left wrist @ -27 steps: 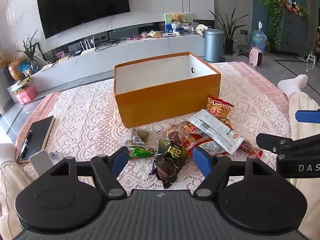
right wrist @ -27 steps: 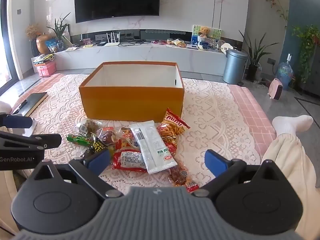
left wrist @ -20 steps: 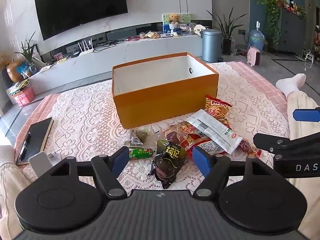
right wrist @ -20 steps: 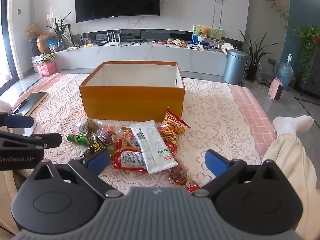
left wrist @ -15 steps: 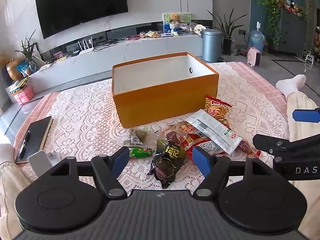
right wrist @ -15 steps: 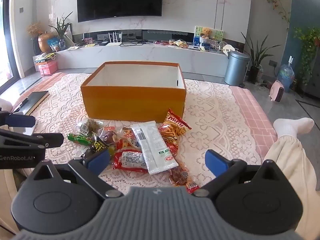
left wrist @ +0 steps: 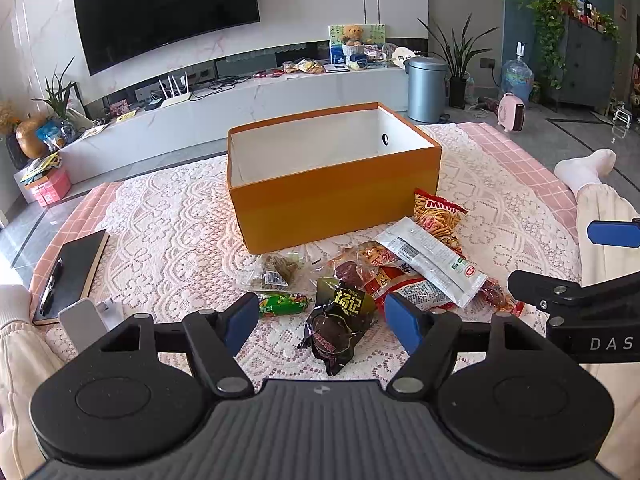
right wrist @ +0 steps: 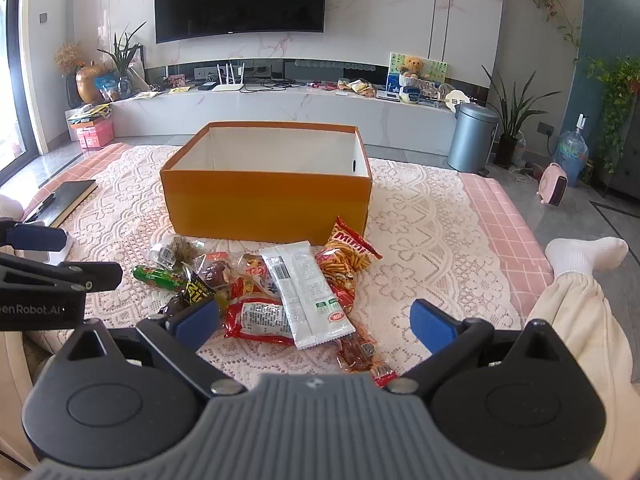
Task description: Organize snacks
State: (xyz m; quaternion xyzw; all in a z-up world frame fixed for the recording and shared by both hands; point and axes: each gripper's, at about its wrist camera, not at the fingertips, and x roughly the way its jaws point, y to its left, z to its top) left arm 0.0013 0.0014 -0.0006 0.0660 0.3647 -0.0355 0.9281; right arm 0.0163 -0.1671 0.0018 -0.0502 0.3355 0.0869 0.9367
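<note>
My left gripper [left wrist: 322,318] stands with its blue-padded fingers [left wrist: 240,316] spread and empty, poised above the dark crinkled foil snack pouch with yellow lettering [left wrist: 338,322], not touching it. My right gripper [right wrist: 316,320] is likewise wide apart and empty, over the long white plastic wrapper [right wrist: 306,292] and the red-and-white printed packet [right wrist: 260,318] beneath it.

The snacks lie heaped on the pink lace cloth [left wrist: 160,232], just in front of the open orange cardboard box with a white interior [left wrist: 336,200], which looks empty.

Risks, as I judge them:
- Packets overlap; closing on the white wrapper may drag the red packet or the orange striped crisp bag [right wrist: 348,256] along.
- The pouches are slick and soft, so a shallow pinch could slip.
- Fingers pressed too low may snag the lace.
- The small green wrapped sausage [left wrist: 282,305] sits beside my left finger and could be knocked away.
</note>
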